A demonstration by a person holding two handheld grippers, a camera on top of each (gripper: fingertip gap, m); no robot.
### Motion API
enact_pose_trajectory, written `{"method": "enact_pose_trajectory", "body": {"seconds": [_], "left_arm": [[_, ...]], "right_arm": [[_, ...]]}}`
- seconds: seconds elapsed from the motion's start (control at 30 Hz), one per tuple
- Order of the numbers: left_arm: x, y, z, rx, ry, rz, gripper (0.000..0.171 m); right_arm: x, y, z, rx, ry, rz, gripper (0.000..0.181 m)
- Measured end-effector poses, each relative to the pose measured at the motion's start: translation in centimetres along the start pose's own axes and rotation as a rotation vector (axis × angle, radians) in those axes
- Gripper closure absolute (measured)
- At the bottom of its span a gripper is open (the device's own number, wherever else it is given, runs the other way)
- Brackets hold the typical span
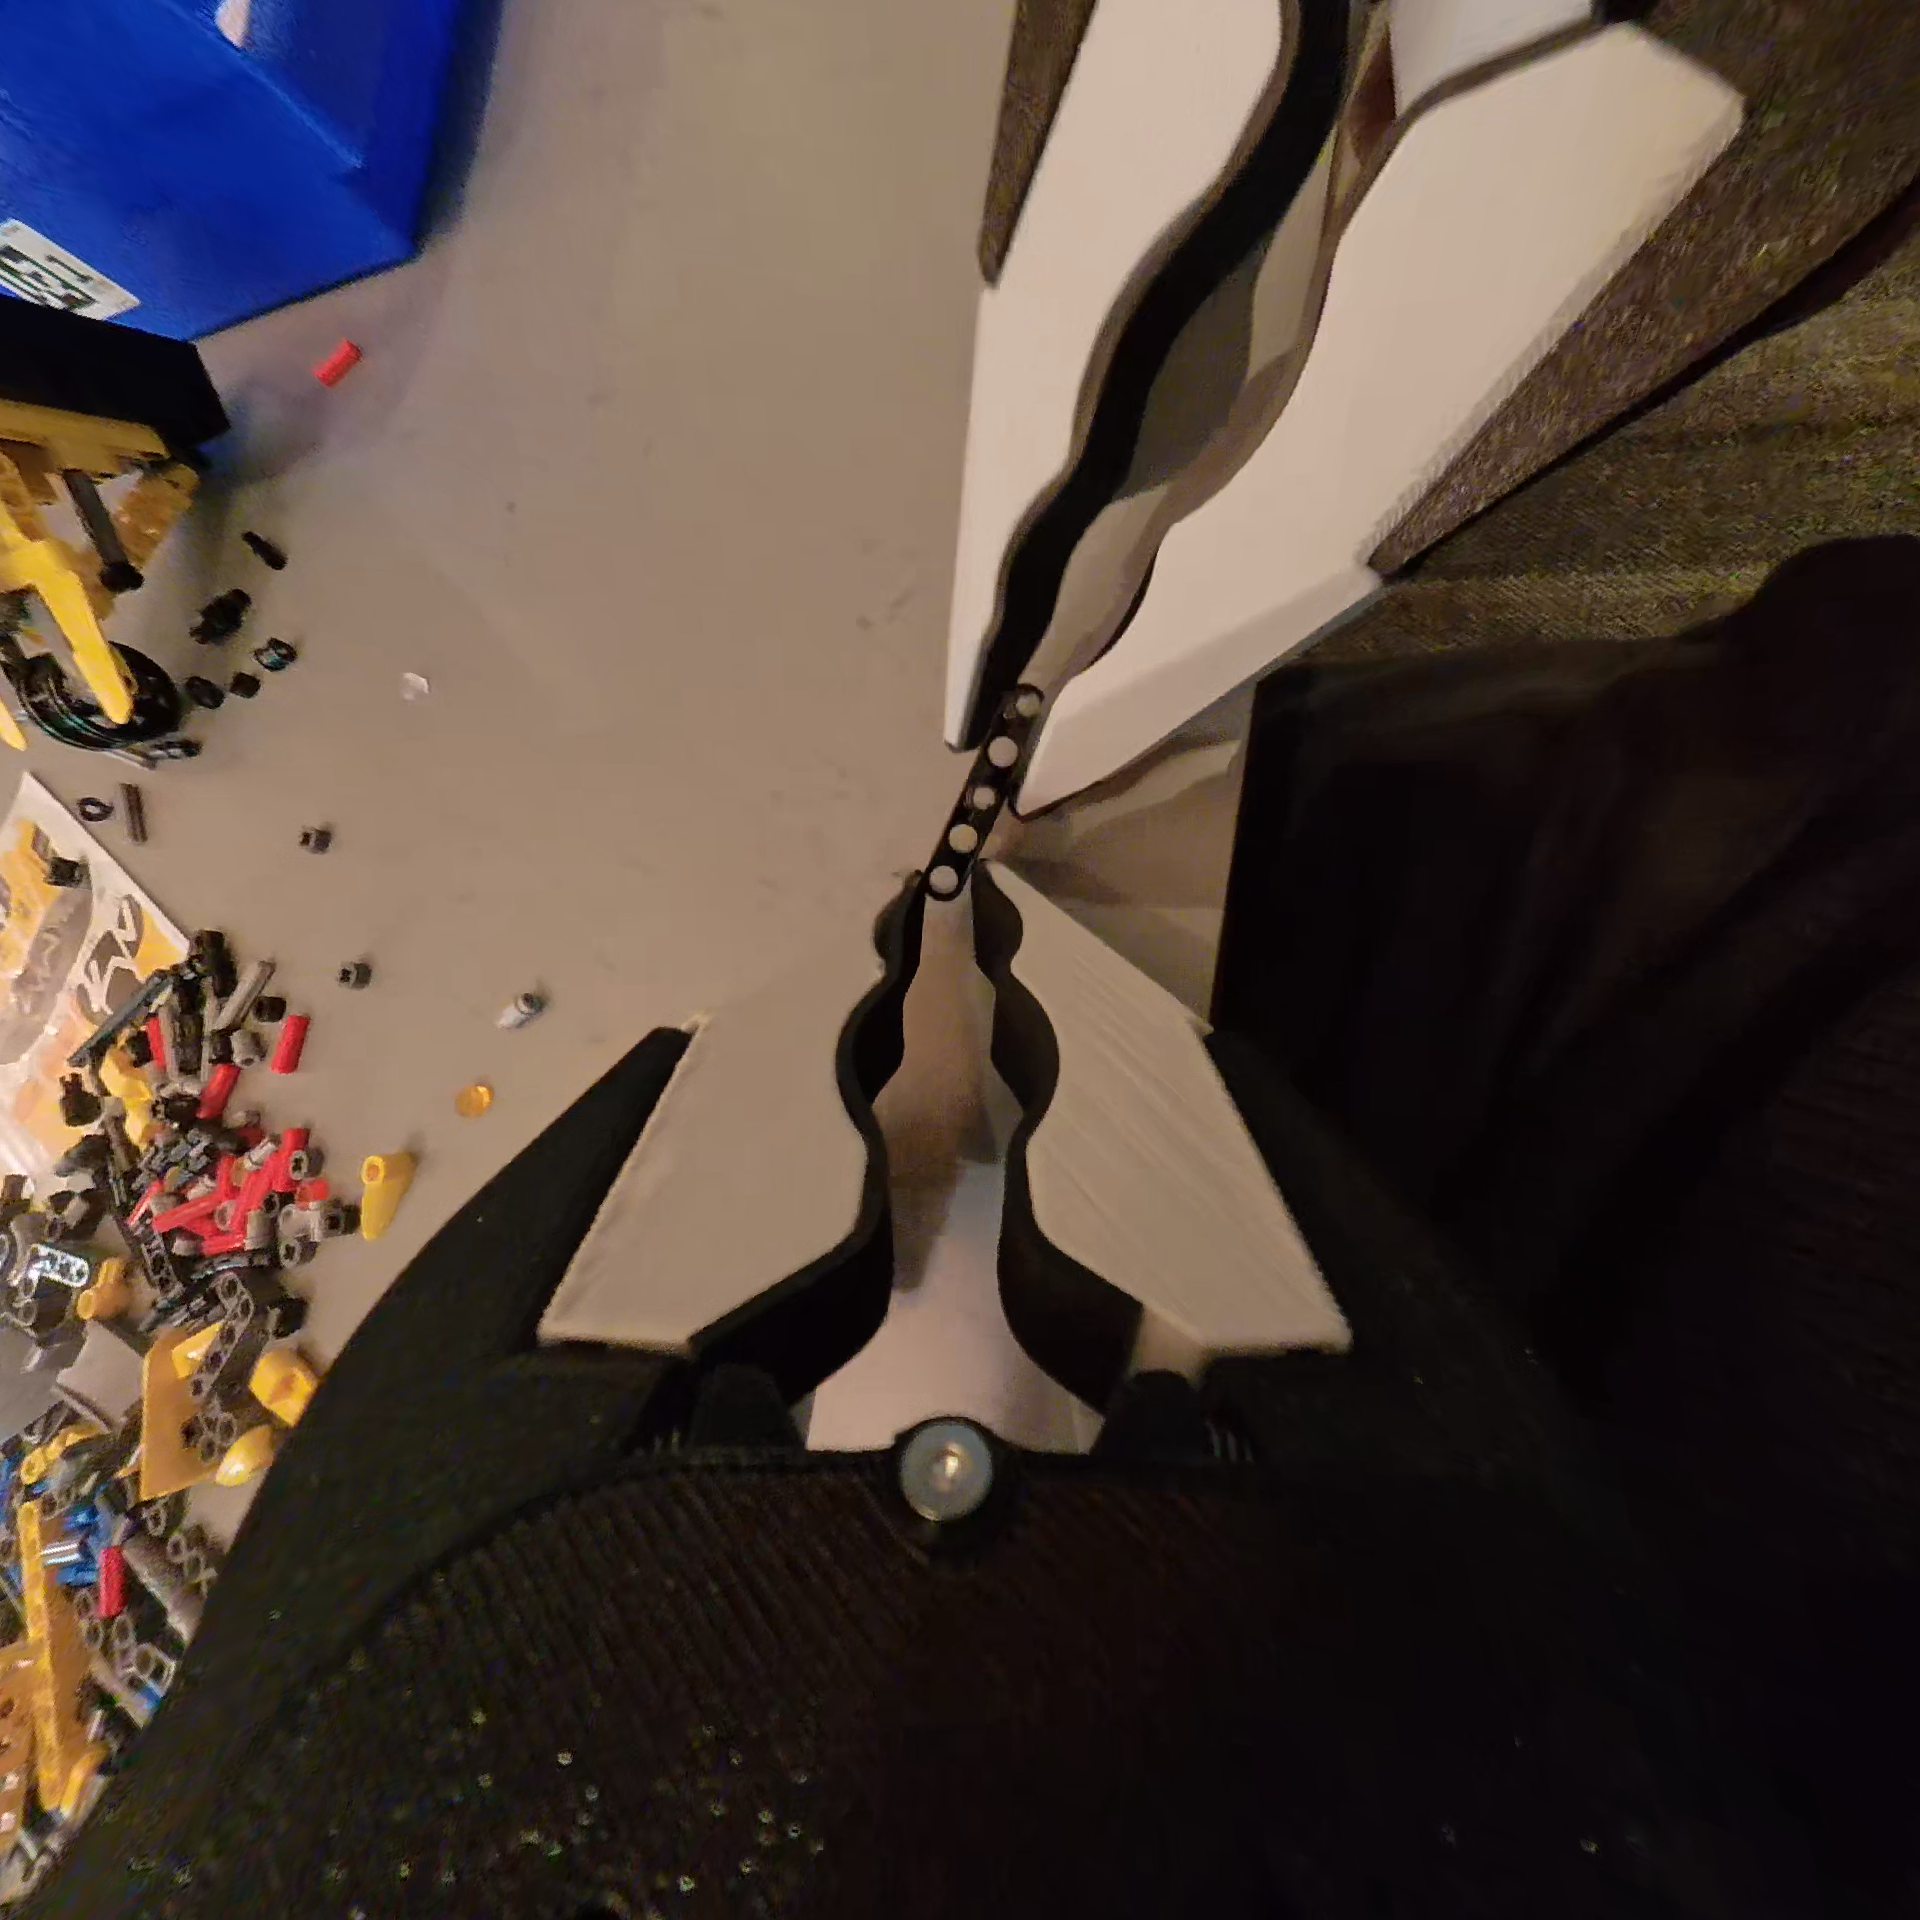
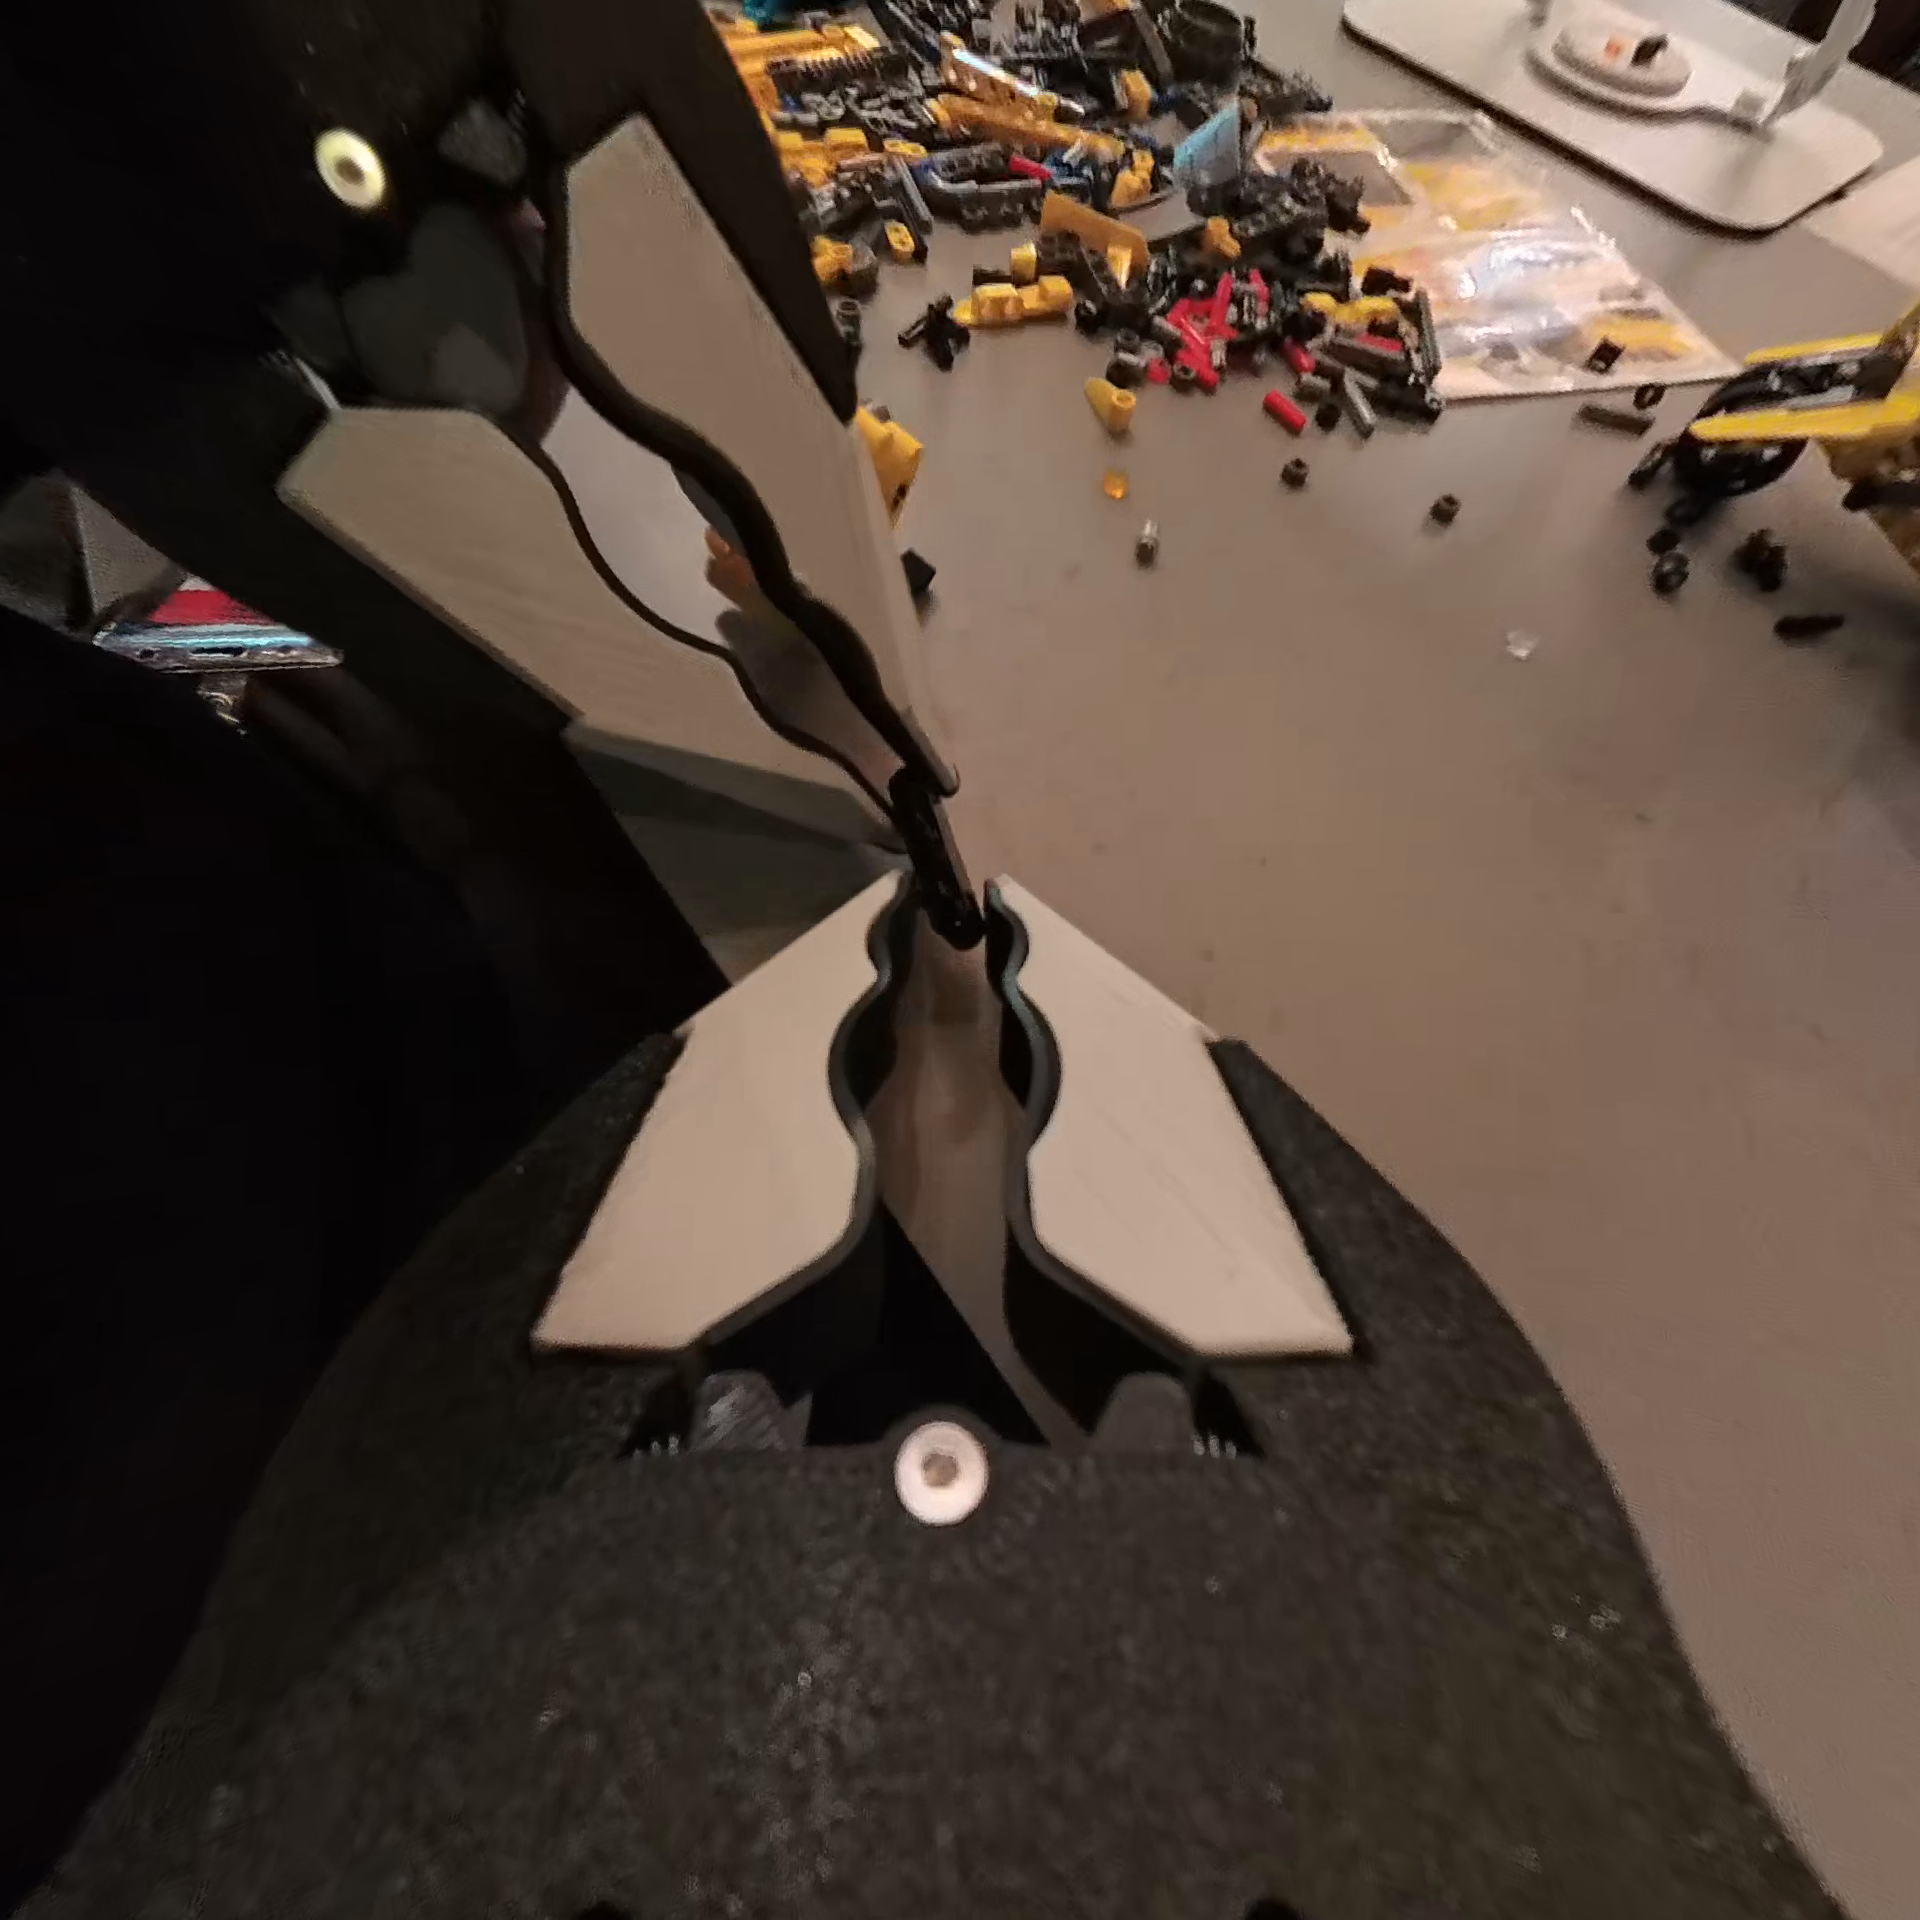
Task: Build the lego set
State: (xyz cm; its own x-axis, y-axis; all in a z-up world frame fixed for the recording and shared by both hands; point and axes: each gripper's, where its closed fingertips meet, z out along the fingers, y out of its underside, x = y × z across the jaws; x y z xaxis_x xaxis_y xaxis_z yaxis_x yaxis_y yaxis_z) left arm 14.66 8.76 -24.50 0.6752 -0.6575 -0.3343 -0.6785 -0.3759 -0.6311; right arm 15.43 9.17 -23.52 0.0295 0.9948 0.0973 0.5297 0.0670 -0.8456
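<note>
A thin black beam with a row of holes is held in the air above the grey table. My left gripper is shut on its near end. My right gripper comes in from the top of the left wrist view and is shut on the far end. In the right wrist view the beam runs from my right gripper up to my left gripper, which enters from the upper left. Both grippers meet tip to tip near the table's edge.
A pile of yellow, red and black building pieces lies at the left, also in the right wrist view. A partly built yellow model, a printed booklet and a blue box are nearby. A white flat base stands far off. Less than 4 cm separates the two grippers' tips.
</note>
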Motion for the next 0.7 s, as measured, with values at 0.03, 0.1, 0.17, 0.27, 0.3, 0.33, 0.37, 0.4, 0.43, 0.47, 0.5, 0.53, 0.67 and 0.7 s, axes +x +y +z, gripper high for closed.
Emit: {"method": "enact_pose_trajectory", "body": {"seconds": [0.03, 0.1, 0.17, 0.27, 0.3, 0.33, 0.37, 0.4, 0.43, 0.47, 0.5, 0.53, 0.67, 0.7], "left_arm": [[-0.1, -0.2, 0.1, 0.006, 0.006, -0.009, 0.163], [-0.1, -0.4, 0.2, 0.016, 0.019, -0.032, 0.161], [-0.3, -0.6, 0.3, 0.028, 0.013, -0.043, 0.159], [-0.3, -0.8, 0.2, 0.041, 0.007, -0.052, 0.153], [-0.3, -0.9, 0.1, 0.049, 0.007, -0.054, 0.152], [-0.3, -1.1, -0.1, 0.064, 0.008, -0.058, 0.152], [-0.2, -1.4, -0.4, 0.084, 0.012, -0.066, 0.151], [-0.2, -1.7, -0.8, 0.111, 0.017, -0.078, 0.151], [-0.1, -2.0, -1.3, 0.142, 0.023, -0.091, 0.15], [0.0, -2.2, -1.9, 0.177, 0.028, -0.107, 0.149], [-0.2, -2.4, -2.5, 0.212, 0.022, -0.124, 0.147], [-0.6, -2.4, -3.3, 0.247, 0.0, -0.147, 0.142], [-3.8, -1.2, -6.5, 0.355, -0.153, -0.275, 0.131], [-4.5, -0.6, -7.1, 0.36, -0.182, -0.305, 0.129]], "right_arm": [[0.1, 0.2, 0.0, -0.008, 0.005, 0.009, 0.17], [0.2, 0.5, 0.0, -0.023, 0.009, 0.04, 0.171], [0.2, 0.8, 0.0, -0.043, 0.016, 0.073, 0.169], [0.7, 1.1, -0.4, -0.085, 0.06, 0.102, 0.167], [0.8, 1.1, -0.5, -0.089, 0.066, 0.109, 0.166], [0.7, 1.0, -0.7, -0.091, 0.066, 0.117, 0.165], [0.7, 1.0, -0.8, -0.091, 0.062, 0.124, 0.162], [0.6, 0.9, -0.8, -0.091, 0.056, 0.127, 0.16], [0.5, 1.0, -0.9, -0.094, 0.048, 0.129, 0.158], [0.5, 1.2, -1.0, -0.101, 0.043, 0.135, 0.156], [0.4, 1.4, -1.1, -0.109, 0.039, 0.142, 0.155], [0.3, 1.5, -1.1, -0.116, 0.033, 0.147, 0.155], [-0.5, 2.0, -1.1, -0.14, 0.015, 0.166, 0.152], [-0.7, 2.0, -1.0, -0.145, 0.013, 0.163, 0.153]]}}
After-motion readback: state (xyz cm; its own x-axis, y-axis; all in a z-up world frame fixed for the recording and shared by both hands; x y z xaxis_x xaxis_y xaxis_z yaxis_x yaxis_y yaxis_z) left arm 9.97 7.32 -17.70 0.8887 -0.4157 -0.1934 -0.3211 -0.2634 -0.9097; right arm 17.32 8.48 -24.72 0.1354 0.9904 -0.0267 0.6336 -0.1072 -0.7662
